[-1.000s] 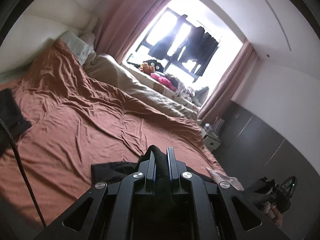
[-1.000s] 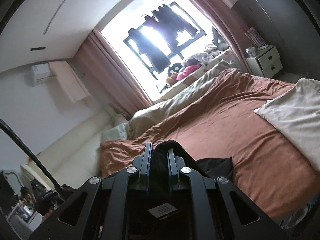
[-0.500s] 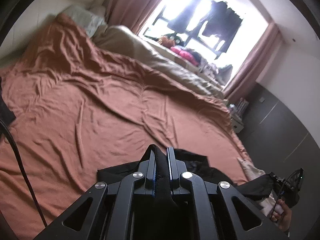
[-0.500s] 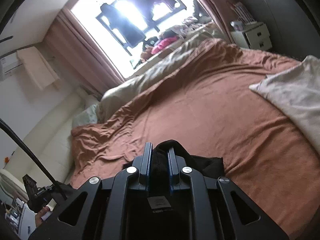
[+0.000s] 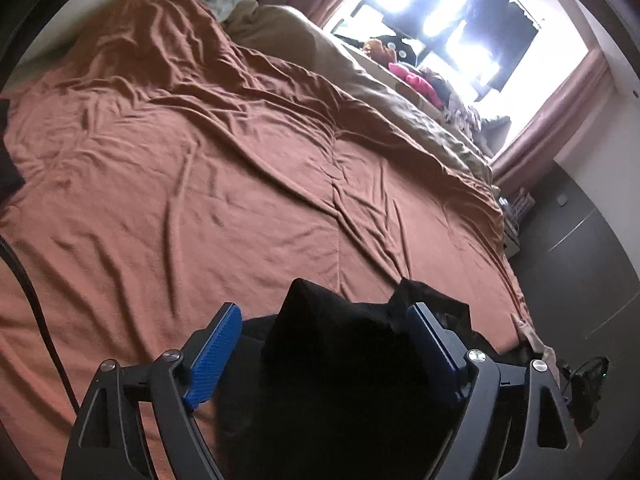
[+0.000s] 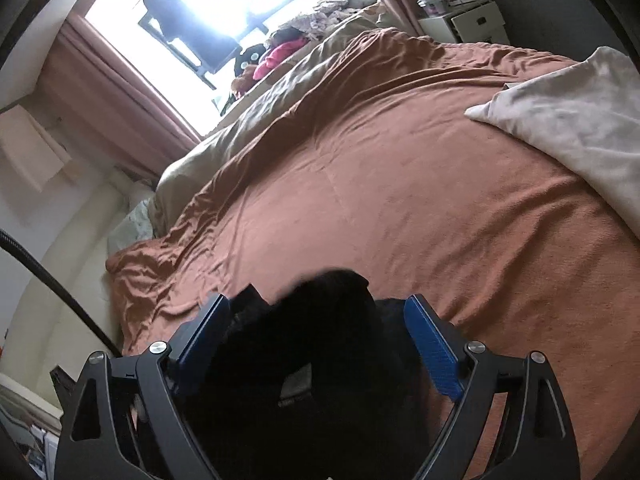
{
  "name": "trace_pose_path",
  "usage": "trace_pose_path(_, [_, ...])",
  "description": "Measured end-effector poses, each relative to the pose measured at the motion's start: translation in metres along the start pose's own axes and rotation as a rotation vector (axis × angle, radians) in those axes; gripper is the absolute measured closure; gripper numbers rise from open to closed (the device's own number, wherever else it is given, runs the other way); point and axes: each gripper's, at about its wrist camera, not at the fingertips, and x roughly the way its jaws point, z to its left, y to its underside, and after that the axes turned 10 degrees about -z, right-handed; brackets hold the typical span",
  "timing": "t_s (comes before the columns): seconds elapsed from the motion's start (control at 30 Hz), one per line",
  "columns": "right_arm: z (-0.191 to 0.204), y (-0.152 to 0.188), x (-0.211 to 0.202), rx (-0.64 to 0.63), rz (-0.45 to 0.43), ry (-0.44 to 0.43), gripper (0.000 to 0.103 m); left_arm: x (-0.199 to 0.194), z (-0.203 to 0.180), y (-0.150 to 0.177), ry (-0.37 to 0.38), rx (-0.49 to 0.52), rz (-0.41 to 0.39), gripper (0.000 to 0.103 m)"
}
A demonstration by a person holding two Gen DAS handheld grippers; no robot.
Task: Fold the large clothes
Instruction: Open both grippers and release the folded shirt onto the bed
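We are letting go: left gripper and right gripper are opening, the black garment loose between their blue pads; next we regrip an edge.

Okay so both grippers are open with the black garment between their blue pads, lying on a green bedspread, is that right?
Not quite: the bedspread is rust brown, not green, as both wrist views show. The rest holds: the left gripper and right gripper have their jaws opening, spread wide, with the black garment between the blue pads.
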Motion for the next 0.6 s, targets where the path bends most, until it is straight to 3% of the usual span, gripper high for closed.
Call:
trace_pose_path(0.13, [0.003, -0.002, -0.008, -0.049, 0.035, 0.041, 0.015, -0.008, 0.007, 0.004, -0.042, 0.036, 0.018, 0.017])
trace_pose_path(0.3, [0.003, 0.012, -0.011, -0.142, 0.13, 0.076, 0.015, -0.007, 0.017, 0.032, -0.064, 0.095, 0.124, 0.018])
trace_pose_path(0.4, [0.002, 0.018, -0.012, -0.174, 0.177, 0.084, 0.015, -0.007, 0.022, 0.053, -0.064, 0.114, 0.181, 0.032])
trace_pose_path(0.53, [0.002, 0.024, -0.014, -0.195, 0.224, 0.077, 0.042, -0.008, 0.029, 0.072, -0.09, 0.122, 0.229, 0.045])
trace_pose_path(0.6, [0.001, 0.028, -0.013, -0.199, 0.244, 0.078, 0.05, -0.01, 0.032, 0.08, -0.101, 0.122, 0.247, 0.052])
